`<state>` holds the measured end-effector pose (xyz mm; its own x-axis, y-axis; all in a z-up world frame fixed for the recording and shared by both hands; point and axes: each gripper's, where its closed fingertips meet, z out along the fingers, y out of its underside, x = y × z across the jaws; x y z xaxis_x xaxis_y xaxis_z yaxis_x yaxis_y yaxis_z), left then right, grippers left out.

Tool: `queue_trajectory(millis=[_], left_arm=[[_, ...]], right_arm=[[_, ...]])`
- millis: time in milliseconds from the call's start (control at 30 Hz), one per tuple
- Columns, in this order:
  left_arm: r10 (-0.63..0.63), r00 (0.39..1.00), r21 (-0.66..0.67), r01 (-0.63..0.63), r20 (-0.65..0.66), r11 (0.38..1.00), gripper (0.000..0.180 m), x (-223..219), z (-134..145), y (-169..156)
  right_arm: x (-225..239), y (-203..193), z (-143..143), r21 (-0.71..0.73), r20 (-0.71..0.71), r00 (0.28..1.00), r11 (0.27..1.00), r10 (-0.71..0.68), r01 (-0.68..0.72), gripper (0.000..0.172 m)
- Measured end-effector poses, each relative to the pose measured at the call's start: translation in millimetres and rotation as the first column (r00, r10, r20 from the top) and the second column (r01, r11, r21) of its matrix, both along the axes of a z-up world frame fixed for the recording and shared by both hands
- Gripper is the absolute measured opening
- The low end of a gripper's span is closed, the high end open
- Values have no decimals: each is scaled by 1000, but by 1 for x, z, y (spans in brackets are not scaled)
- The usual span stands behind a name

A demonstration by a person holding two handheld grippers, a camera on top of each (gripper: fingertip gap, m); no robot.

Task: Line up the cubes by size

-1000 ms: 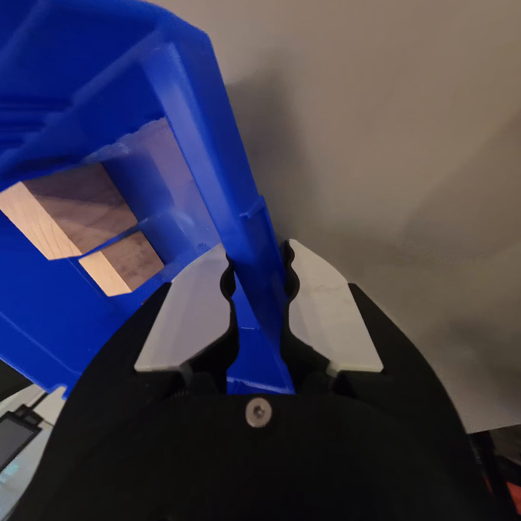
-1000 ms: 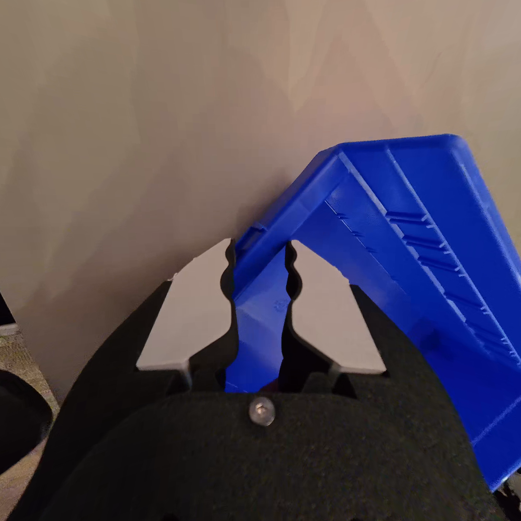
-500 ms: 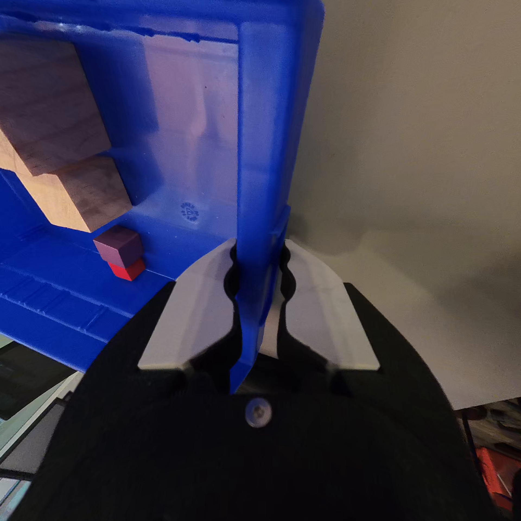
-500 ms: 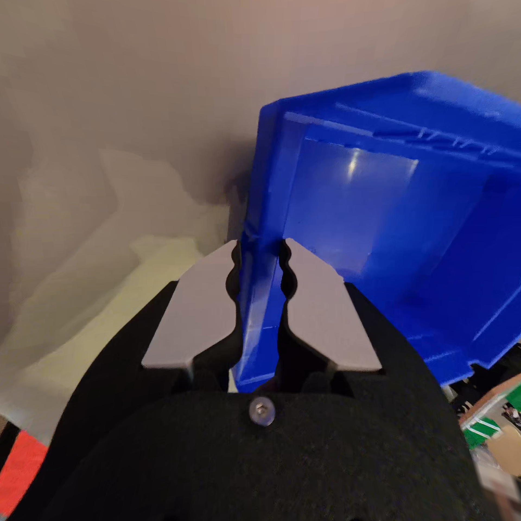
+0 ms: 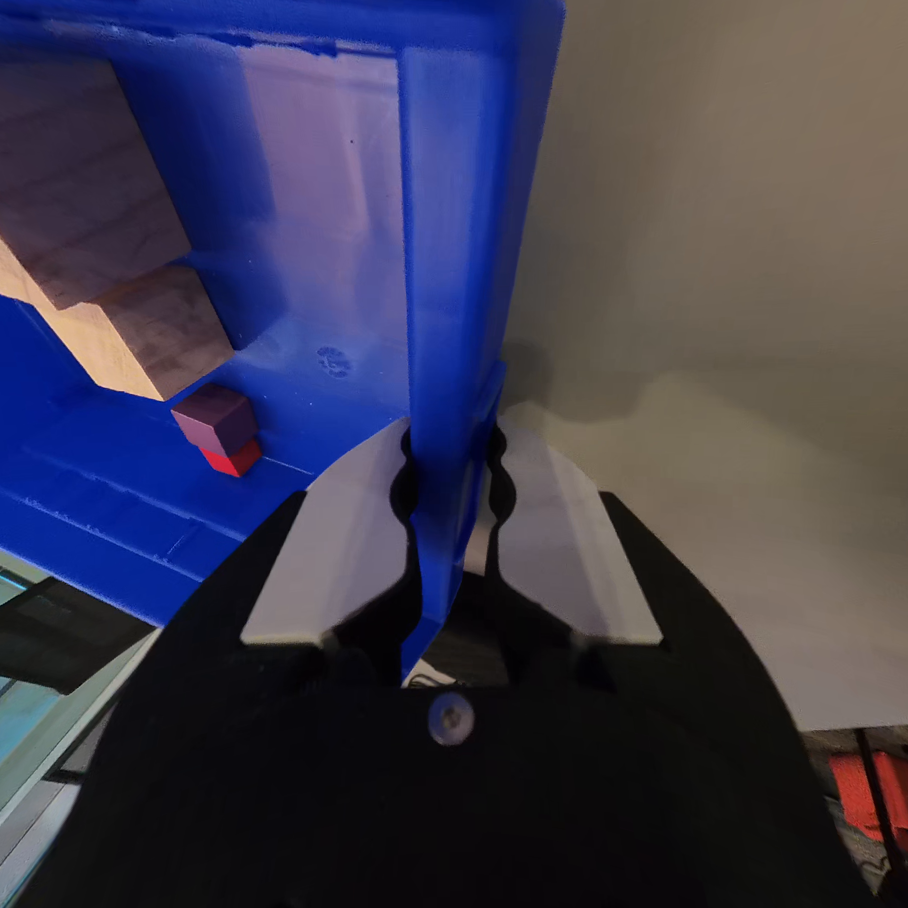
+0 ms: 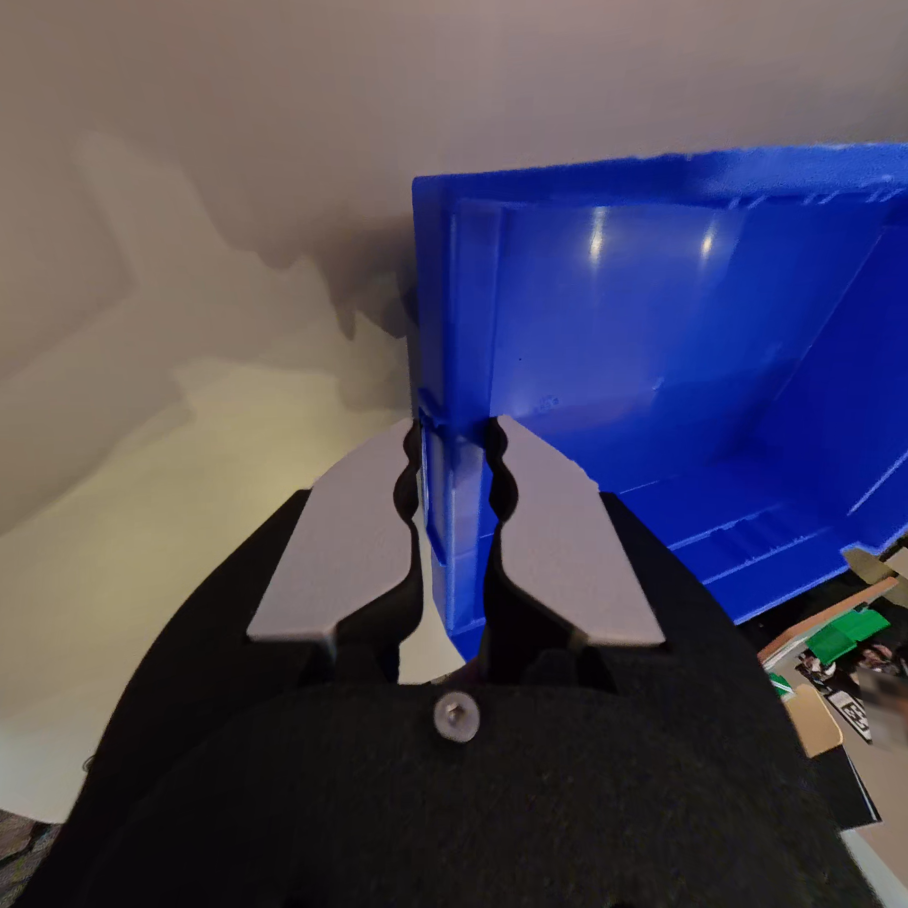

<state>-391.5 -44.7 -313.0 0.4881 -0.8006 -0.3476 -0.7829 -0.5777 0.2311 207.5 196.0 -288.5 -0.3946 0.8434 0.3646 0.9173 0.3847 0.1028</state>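
In the left wrist view, the left gripper (image 5: pixel 449 471) at centre frame pinches the side wall of a blue bin (image 5: pixel 457 245), both pads pressed on it; inside the bin at the left edge lie a large wooden cube (image 5: pixel 73 196), a smaller wooden cube (image 5: pixel 157 334), a purple cube (image 5: pixel 216 417) and a red cube (image 5: pixel 233 459) touching it below. In the right wrist view, the right gripper (image 6: pixel 452 471) at centre clamps the bin's other wall, the bin's interior filling the upper right, with clutter (image 6: pixel 835 653) at lower right.
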Motion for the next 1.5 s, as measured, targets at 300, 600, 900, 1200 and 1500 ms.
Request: queue_trajectory(millis=[300, 600, 900, 1200, 1500], left_arm=[[-15, 999, -30, 14, -43, 999, 26, -41, 0, 16], [-5, 1000, -25, 4, -28, 1000, 26, -50, 0, 36], [-11, 999, -13, 10, -53, 1000, 26, -64, 0, 51], [-12, 997, -18, 10, -71, 1000, 26, -72, 0, 62], [-11, 997, -11, 10, -78, 1000, 26, -76, 0, 68]], right_arm=[[5, 23, 0, 4, -5, 1000, 1000, -26, 26, 25], [5, 41, 0, -2, -10, 998, 998, -58, 58, 25], [9, 58, 0, -15, -16, 998, 998, -63, 62, 25], [11, 69, 0, -14, -28, 996, 996, -84, 83, 25], [12, 78, 0, -11, -27, 995, 995, -95, 94, 25]])
